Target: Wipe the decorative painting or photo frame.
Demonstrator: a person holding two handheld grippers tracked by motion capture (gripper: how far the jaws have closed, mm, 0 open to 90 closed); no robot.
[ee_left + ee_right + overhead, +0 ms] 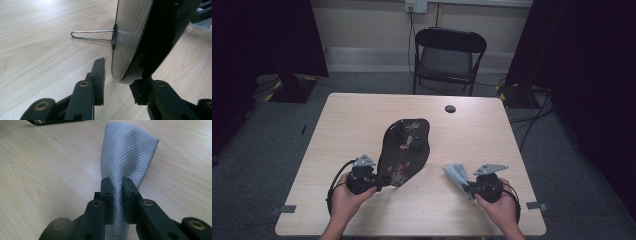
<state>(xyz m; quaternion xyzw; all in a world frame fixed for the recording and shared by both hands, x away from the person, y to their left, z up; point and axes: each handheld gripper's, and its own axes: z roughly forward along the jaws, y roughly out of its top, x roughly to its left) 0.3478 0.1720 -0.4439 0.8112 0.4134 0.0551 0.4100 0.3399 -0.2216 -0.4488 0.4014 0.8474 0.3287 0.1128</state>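
Wood table (362, 120): mirror (404, 150), grey cloth (127, 152); no legible txt.

Mirror: black oval stand mirror (404, 147) on pale wooden table (352, 125), centre.
Cloth: grey waffle-textured cloth (458, 175) right of mirror.

Black left gripper (384, 181) and right gripper (469, 189) (brass-ringed screws), grey three-cornered plates, black cables.

You see a glossy black mirror (404, 147) with a thin wire stand (92, 35), a grey cloth (127, 152) with a quilted diamond weave, and a matt pale wood-grain table (362, 120).
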